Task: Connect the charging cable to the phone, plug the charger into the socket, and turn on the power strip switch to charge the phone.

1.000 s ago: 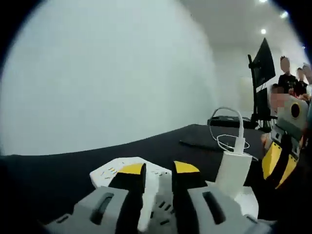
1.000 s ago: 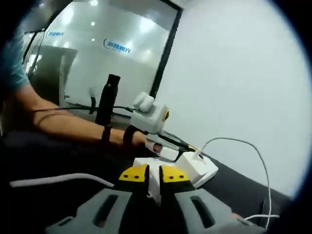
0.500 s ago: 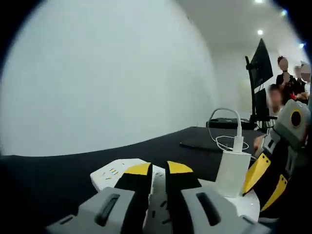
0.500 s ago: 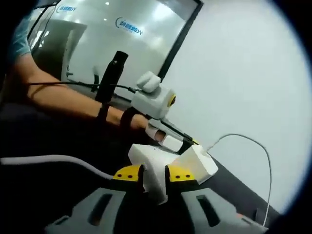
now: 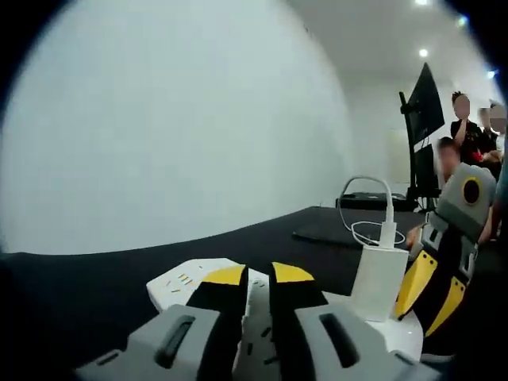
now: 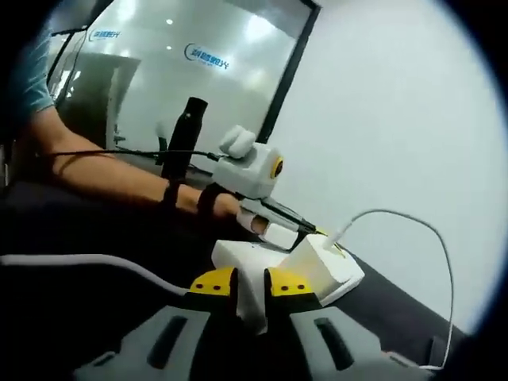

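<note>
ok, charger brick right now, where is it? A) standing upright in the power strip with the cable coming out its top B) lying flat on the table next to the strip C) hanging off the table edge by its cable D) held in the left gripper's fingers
A: in the left gripper view the white charger stands upright on the white power strip, with the white cable rising from its top and looping back over the dark table.

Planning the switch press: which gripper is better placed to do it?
Probably left: the left gripper sits over the white power strip's free end. The right gripper grips the end beside the white charger. The switch itself isn't discernible.
</note>
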{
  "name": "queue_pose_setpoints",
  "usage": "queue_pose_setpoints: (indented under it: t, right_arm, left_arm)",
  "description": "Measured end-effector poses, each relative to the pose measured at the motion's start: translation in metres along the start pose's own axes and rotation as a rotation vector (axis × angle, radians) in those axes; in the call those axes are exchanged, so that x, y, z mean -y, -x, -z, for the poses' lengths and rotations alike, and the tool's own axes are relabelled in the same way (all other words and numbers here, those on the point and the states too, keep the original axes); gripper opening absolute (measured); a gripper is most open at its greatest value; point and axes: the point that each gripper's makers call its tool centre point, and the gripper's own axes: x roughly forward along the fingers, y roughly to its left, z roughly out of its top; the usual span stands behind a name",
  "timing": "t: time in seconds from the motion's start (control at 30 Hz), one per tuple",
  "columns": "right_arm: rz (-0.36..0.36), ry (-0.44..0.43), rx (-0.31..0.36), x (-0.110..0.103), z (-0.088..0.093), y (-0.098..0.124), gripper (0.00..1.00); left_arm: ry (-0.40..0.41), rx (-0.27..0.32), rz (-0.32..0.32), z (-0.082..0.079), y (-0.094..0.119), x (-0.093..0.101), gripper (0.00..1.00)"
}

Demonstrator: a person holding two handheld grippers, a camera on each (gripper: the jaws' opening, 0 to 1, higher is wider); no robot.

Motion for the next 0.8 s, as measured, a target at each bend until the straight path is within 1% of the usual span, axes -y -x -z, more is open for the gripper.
queue_pose_setpoints:
  t: [0.2, 0.27, 0.3, 0.33, 0.37, 0.4, 0.43, 0.47, 0.53, 0.7, 0.8]
  right_arm:
    - [0.002, -0.063, 0.002, 0.0, -0.003, 0.003, 0.14]
    - [-0.003, -0.073, -0.006, -0.004, -0.002, 0.003, 0.2]
    - [-0.008, -0.065, -0.008, -0.007, -0.001, 0.003, 0.23]
    - [-0.015, -0.069, -0.009, -0.008, -0.002, 0.003, 0.25]
    - [-0.013, -0.065, -0.01, -0.006, -0.001, 0.003, 0.21]
    - [0.026, 0.0, -0.007, 0.003, 0.0, 0.003, 0.17]
    - [0.002, -0.025, -0.003, 0.0, 0.0, 0.004, 0.17]
    - [0.004, -0.043, -0.002, 0.001, 0.0, 0.004, 0.17]
    - [0.011, 0.023, -0.006, -0.001, -0.001, 0.004, 0.17]
    - [0.002, 0.018, 0.006, 0.004, 0.002, 0.004, 0.16]
    - [-0.012, -0.015, 0.013, 0.003, 0.002, 0.004, 0.15]
  left_arm:
    - [0.002, 0.0, 0.001, 0.0, -0.001, -0.002, 0.08]
    - [0.003, 0.0, 0.002, 0.0, 0.0, -0.002, 0.08]
    - [0.003, 0.0, 0.001, 0.0, 0.0, -0.002, 0.08]
    - [0.003, 0.0, 0.001, 0.0, 0.0, -0.002, 0.08]
    - [0.003, 0.0, 0.002, 0.0, 0.0, -0.002, 0.08]
    - [0.003, 0.0, 0.003, 0.0, 0.0, -0.001, 0.08]
    - [0.003, 0.0, 0.002, 0.0, 0.0, -0.001, 0.08]
    - [0.003, 0.0, 0.002, 0.0, 0.0, -0.001, 0.08]
    - [0.003, 0.001, 0.003, 0.0, 0.0, 0.0, 0.08]
    - [0.003, 0.0, 0.004, 0.0, 0.0, -0.001, 0.08]
    - [0.003, 0.0, 0.004, 0.0, 0.0, -0.001, 0.08]
